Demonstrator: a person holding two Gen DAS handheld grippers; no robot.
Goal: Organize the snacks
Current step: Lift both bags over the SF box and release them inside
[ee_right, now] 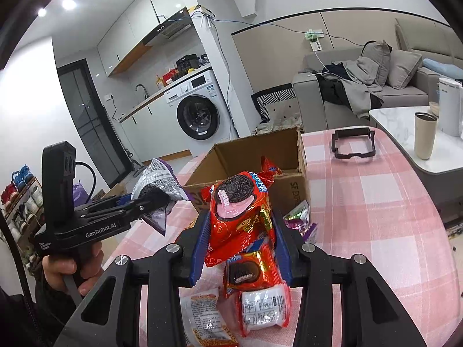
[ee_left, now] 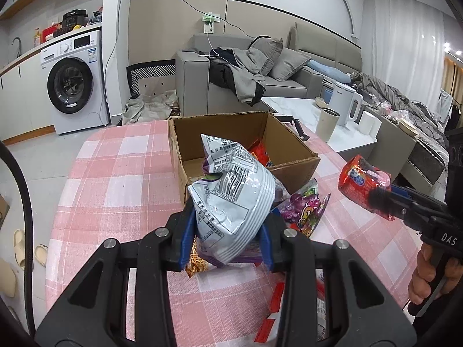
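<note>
Left gripper (ee_left: pixel 228 237) clamps silver bag (ee_left: pixel 231 190); right gripper (ee_right: pixel 241 248) clamps red cookie pack (ee_right: pixel 241 217).

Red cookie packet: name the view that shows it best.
Right wrist view. The red cookie packet sits centred and close, clamped in the right gripper, with its printed front readable. The left wrist view catches it only small, at the right edge, partly hidden by the jaws.

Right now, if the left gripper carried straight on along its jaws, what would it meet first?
Probably the cardboard box. The left gripper, shut on the silver snack bag, points at the box's near wall or just over it into the opening. Depth is unclear, so which of the two is uncertain.
</note>
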